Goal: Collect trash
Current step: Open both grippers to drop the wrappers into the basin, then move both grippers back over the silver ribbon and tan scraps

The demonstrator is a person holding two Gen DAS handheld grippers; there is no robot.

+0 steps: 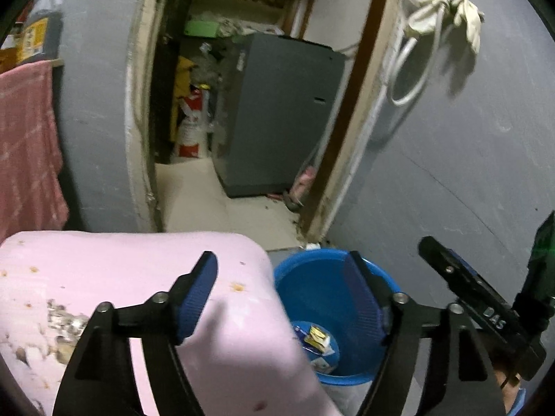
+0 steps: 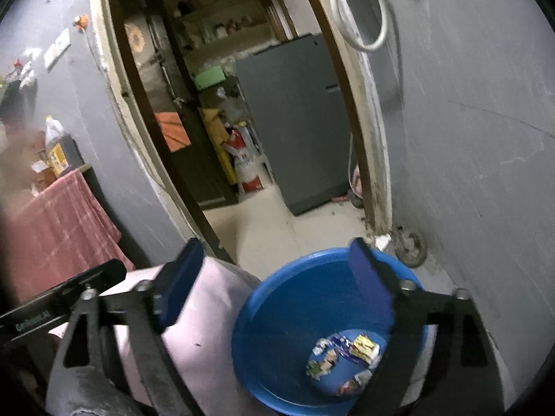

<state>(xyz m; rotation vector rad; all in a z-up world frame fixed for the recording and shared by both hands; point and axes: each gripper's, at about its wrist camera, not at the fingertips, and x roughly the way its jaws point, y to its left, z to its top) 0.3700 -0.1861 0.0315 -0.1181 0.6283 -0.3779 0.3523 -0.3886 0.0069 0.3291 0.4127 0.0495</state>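
A blue bucket (image 1: 312, 291) (image 2: 295, 312) stands on the floor beside a pink surface (image 1: 121, 270) (image 2: 208, 315). Several crumpled wrappers (image 1: 317, 341) (image 2: 343, 357) lie on the bucket's bottom. Crumbs and scraps (image 1: 62, 319) dot the pink surface at the left. My left gripper (image 1: 281, 267) hangs open over the pink surface's corner and the bucket's rim, with nothing between its fingers. My right gripper (image 2: 275, 253) is open too, above the bucket, and it holds nothing.
Behind the bucket a doorway leads to a room with a grey fridge (image 1: 277, 111) (image 2: 298, 121) and a red and white sack (image 1: 192, 121). A red cloth (image 1: 27, 138) hangs at the left. A grey wall (image 1: 468, 138) with a white cable stands right.
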